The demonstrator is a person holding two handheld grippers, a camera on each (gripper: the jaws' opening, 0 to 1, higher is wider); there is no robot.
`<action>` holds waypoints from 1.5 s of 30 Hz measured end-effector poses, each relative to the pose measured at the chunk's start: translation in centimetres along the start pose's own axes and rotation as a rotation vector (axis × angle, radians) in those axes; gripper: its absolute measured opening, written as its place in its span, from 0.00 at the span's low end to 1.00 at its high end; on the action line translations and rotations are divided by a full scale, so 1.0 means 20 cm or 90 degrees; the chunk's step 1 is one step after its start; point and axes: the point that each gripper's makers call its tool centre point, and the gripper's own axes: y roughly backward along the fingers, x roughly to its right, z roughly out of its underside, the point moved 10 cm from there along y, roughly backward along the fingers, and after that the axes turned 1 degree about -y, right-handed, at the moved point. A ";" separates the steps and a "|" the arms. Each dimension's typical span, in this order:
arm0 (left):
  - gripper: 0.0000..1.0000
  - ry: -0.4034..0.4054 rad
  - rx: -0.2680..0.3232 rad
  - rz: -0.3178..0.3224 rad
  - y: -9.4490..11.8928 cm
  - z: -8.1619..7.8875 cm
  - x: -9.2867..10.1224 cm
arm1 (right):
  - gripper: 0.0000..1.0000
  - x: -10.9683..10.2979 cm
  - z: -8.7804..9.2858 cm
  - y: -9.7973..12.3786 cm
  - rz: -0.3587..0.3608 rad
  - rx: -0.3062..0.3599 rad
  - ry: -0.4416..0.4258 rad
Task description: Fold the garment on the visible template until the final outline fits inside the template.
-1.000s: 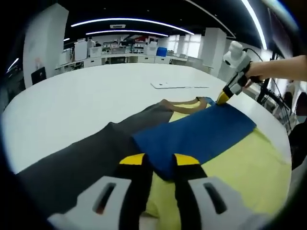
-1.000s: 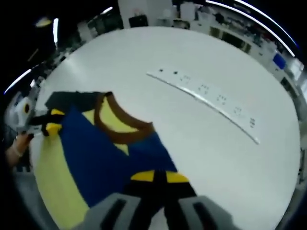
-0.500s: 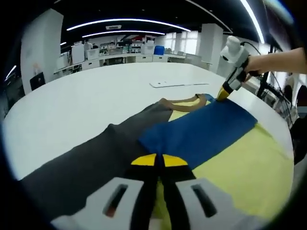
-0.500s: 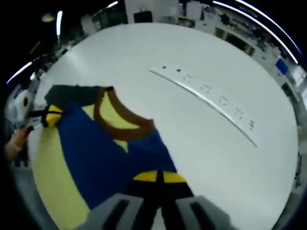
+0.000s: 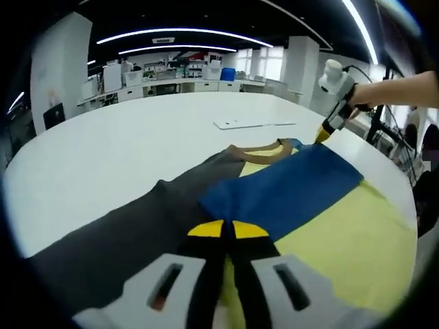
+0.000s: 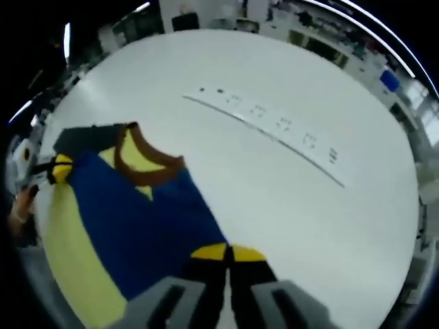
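I see a soft blue, yellow and grey cloth garment with brown ribbed collar [image 5: 288,188] lying flat on the smooth white round table [image 5: 137,130], open-plan lab behind. My left gripper [image 5: 227,229] and right gripper [image 6: 228,252] both pinch its blue edge, jaws closed. A flat white strip template [image 6: 267,127] lies apart.

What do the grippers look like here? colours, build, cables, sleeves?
Both grippers match: grey bodies with slotted cut-outs, black jaws and yellow tips. The left gripper and right gripper show this up close. In the left gripper view the right one has a white rounded housing on top and a dark cable trailing off it. The forearm behind it is bare, no sleeve.
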 end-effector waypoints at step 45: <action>0.99 0.040 0.059 0.014 0.46 0.04 -0.12 | 0.99 -0.31 0.45 0.30 -0.077 0.275 -0.022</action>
